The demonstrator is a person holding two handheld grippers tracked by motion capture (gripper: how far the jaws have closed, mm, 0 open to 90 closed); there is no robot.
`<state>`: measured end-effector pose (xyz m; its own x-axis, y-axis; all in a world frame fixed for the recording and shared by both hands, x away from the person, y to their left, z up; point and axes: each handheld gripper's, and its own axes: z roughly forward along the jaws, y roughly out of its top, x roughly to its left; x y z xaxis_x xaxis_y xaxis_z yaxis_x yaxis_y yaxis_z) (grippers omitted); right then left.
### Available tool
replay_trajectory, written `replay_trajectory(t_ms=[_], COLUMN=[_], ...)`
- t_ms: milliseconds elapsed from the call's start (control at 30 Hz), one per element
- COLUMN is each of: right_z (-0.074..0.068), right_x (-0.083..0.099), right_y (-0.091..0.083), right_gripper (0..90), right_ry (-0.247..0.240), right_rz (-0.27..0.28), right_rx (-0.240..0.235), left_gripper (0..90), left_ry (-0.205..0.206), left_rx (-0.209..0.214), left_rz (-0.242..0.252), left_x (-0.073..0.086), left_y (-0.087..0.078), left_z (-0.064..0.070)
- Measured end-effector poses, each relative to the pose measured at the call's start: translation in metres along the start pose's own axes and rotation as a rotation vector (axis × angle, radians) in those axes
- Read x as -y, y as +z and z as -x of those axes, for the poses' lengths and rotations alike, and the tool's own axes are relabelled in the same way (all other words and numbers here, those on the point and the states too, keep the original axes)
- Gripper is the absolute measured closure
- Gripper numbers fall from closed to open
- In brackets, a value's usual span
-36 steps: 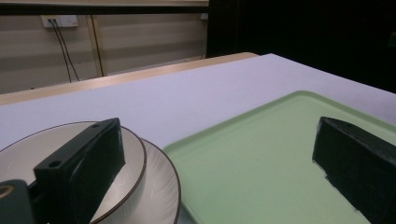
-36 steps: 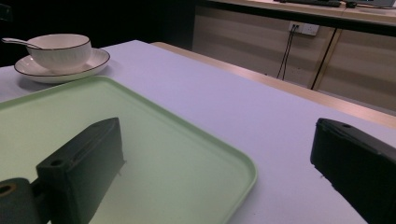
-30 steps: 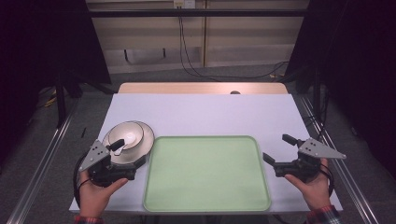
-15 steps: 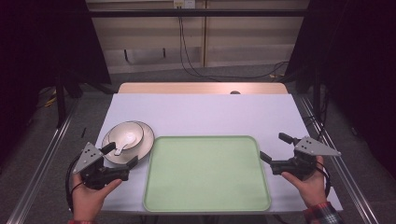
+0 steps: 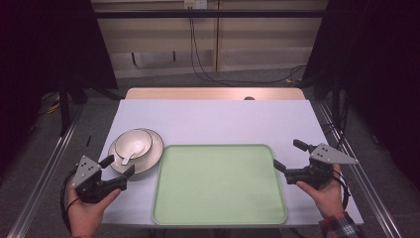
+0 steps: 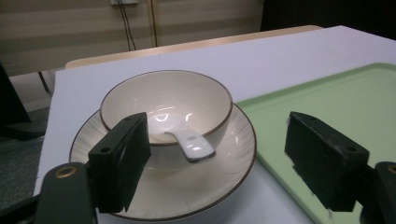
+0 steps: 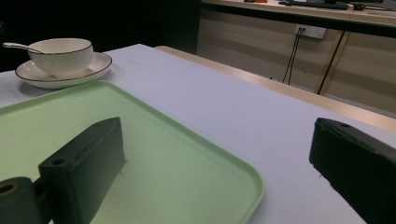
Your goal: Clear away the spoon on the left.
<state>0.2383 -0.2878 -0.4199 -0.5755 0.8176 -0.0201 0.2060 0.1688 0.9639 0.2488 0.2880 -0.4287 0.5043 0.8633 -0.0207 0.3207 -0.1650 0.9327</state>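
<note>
A cream bowl (image 5: 133,144) with a dark rim sits on a matching plate (image 5: 151,156) at the table's left, and a white spoon (image 5: 129,158) lies in the bowl. Beside them lies a pale green tray (image 5: 218,183), bare inside. My left gripper (image 5: 116,166) is open just short of the plate's near edge; in the left gripper view its jaws frame the bowl (image 6: 166,105), the spoon (image 6: 191,144) and the plate (image 6: 224,163). My right gripper (image 5: 287,154) is open at the tray's right edge (image 7: 224,163), its jaws holding nothing.
A white sheet covers the table (image 5: 213,119), with a wooden strip (image 5: 213,93) along the far edge. Cables (image 5: 198,54) hang down the wall behind. Metal rails (image 5: 44,173) run along both sides of the table.
Both hands have pulled back toward the near edge of the table. The left gripper has come off the plate, so the bowl and spoon now show in full.
</note>
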Motion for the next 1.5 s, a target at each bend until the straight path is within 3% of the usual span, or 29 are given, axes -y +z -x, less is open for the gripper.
replay_trajectory(t_ms=[33, 200, 300, 500, 567, 800, 1033, 1233, 1500], right_z=[0.0, 0.0, 0.0, -0.001, -0.001, -0.001, 0.0, 0.0, 0.0], right_x=[0.0, 0.0, 0.0, 0.0, 0.0, 0.0, 0.001, 0.001, 0.001], right_y=[0.0, -0.001, -0.002, -0.003, -0.003, -0.006, -0.007, -0.008, -0.008], right_gripper=[2.9, 3.1, 3.1, 3.2, 3.2, 3.1, 3.1, 3.2, 3.2], right_ry=[-0.002, -0.005, 0.0, -0.003, -0.009, -0.006, -0.006, -0.002, -0.007], right_rz=[0.004, 0.004, 0.007, 0.002, 0.004, 0.008, 0.005, 0.007, 0.006], right_rx=[0.002, -0.001, 0.006, -0.001, -0.006, 0.003, 0.003, 0.007, 0.009], left_gripper=[23.7, 30.3, 36.0, 42.9, 46.0, 59.0, 67.0, 68.4, 74.5], left_ry=[-0.005, -0.001, -0.001, -0.006, -0.035, -0.059, -0.093, -0.132, -0.147], left_rx=[-0.022, -0.046, -0.035, -0.068, -0.049, -0.046, -0.034, -0.038, -0.034], left_rz=[-0.01, -0.037, -0.05, -0.064, -0.057, -0.062, -0.035, -0.027, -0.019], left_x=[0.001, 0.007, 0.009, 0.01, 0.01, 0.008, 0.007, 0.009, 0.009], left_y=[0.0, 0.003, 0.007, 0.012, 0.013, 0.017, 0.019, 0.019, 0.019], left_z=[0.0, -0.004, -0.005, -0.007, -0.007, -0.006, -0.006, -0.006, -0.006])
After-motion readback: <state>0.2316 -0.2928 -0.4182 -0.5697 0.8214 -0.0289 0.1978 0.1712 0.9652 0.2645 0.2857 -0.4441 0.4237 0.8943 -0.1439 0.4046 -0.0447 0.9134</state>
